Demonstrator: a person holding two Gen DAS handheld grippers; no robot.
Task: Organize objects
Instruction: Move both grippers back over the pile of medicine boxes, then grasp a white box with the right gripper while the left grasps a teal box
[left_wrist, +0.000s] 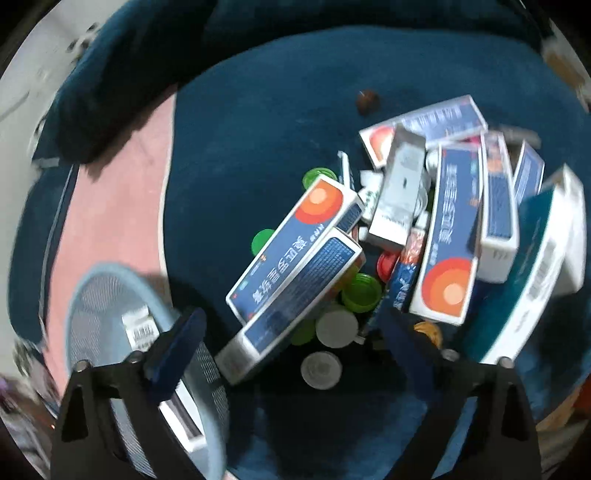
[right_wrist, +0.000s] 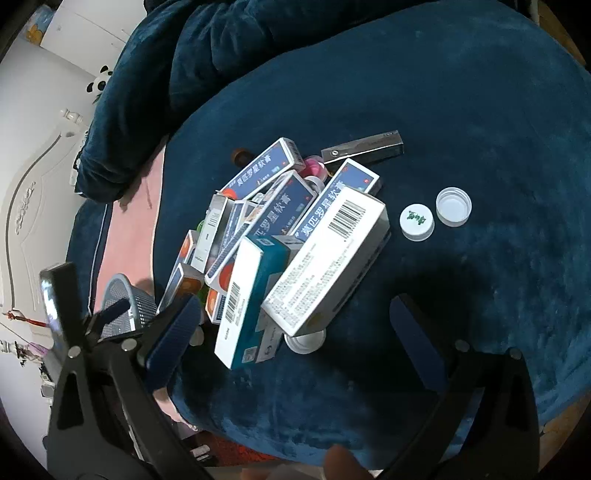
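Blue velvet cushion (left_wrist: 258, 122) is bearing the heaped medicine boxes (left_wrist: 295, 258) and bottle caps (left_wrist: 360, 291); the mesh basket (left_wrist: 99, 295) is sitting beside it. You are hovering both left tongs (left_wrist: 291, 339) and right tongs (right_wrist: 295, 343) wide and empty. Be closing on one top box only.

The blue-and-white cartons (right_wrist: 291, 206) read "莫匹罗星软膏"; a white bottle cap (right_wrist: 416, 222) carries illegible green characters.

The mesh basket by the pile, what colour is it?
Light blue mesh basket, clearest in the left wrist view.
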